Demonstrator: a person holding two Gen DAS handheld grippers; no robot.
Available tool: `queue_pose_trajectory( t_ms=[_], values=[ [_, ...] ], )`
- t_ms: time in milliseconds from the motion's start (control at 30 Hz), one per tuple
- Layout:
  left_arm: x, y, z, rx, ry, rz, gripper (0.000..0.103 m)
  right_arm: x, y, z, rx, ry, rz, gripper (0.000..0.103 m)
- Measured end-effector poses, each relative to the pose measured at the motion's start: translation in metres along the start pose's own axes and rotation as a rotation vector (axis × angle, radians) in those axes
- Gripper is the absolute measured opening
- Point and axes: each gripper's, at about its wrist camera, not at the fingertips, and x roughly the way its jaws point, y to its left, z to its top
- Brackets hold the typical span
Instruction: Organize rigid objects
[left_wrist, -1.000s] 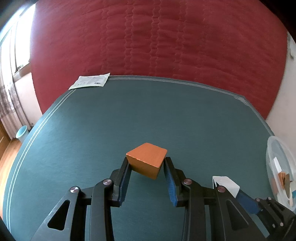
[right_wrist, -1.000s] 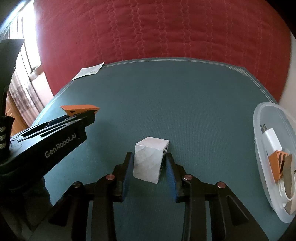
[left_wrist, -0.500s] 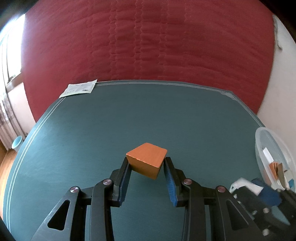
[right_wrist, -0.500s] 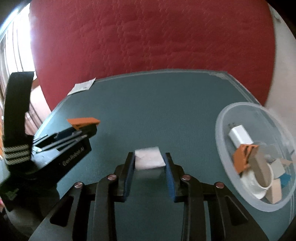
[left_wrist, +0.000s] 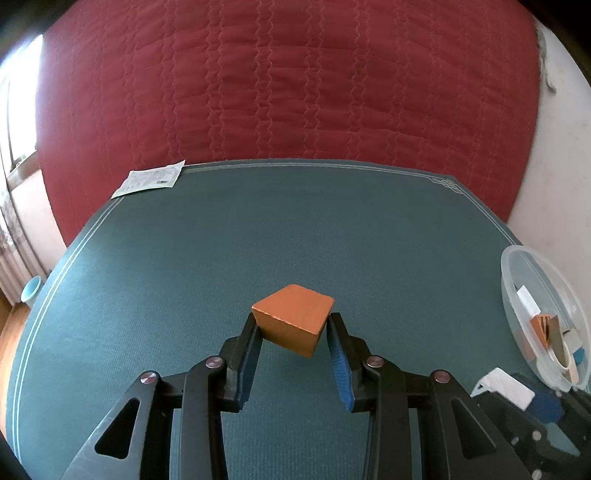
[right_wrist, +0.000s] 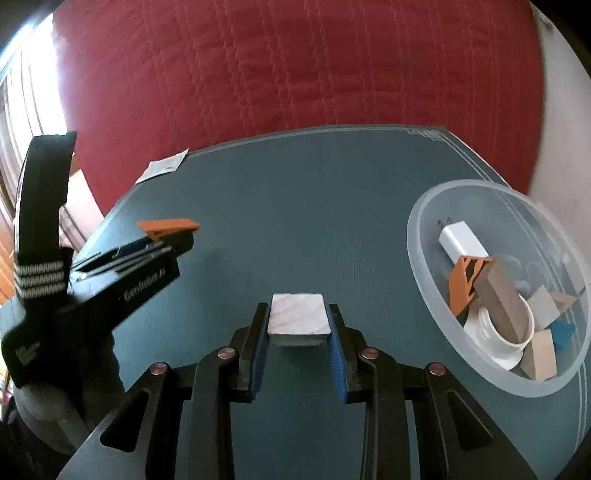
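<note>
A green worktop (right_wrist: 295, 206) stood before a red quilted backdrop, with the clear bowl (right_wrist: 424, 236) at its right edge. Nearest the bowl, to its left, the right gripper (right_wrist: 298, 325) held jaws clamped on the white block (right_wrist: 298, 314). Farther left of the bowl, the left gripper (left_wrist: 291, 325) had jaws clamped on the orange block (left_wrist: 293, 315).

Orange block (left_wrist: 292, 317), white marbled block (right_wrist: 299, 314), teal mat (left_wrist: 258, 240), quilted red backdrop (left_wrist: 295, 81).

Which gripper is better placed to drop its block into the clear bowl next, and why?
Right. The right gripper, shut on the white block, sits beside the clear bowl; the left gripper with the orange block is farther away.
</note>
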Motion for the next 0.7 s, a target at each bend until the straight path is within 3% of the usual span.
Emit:
queue_pose_trajectory(
  t_ms=[300,700],
  values=[
    [-0.001,-0.001,0.000,-0.003,0.004,0.001,0.038,0.008,-0.003,-0.015,0.004,0.053,-0.012,0.034],
    [-0.001,-0.003,0.000,-0.001,0.007,0.000,0.038,-0.006,-0.007,-0.038,0.008,0.078,-0.022,0.051]
  ],
)
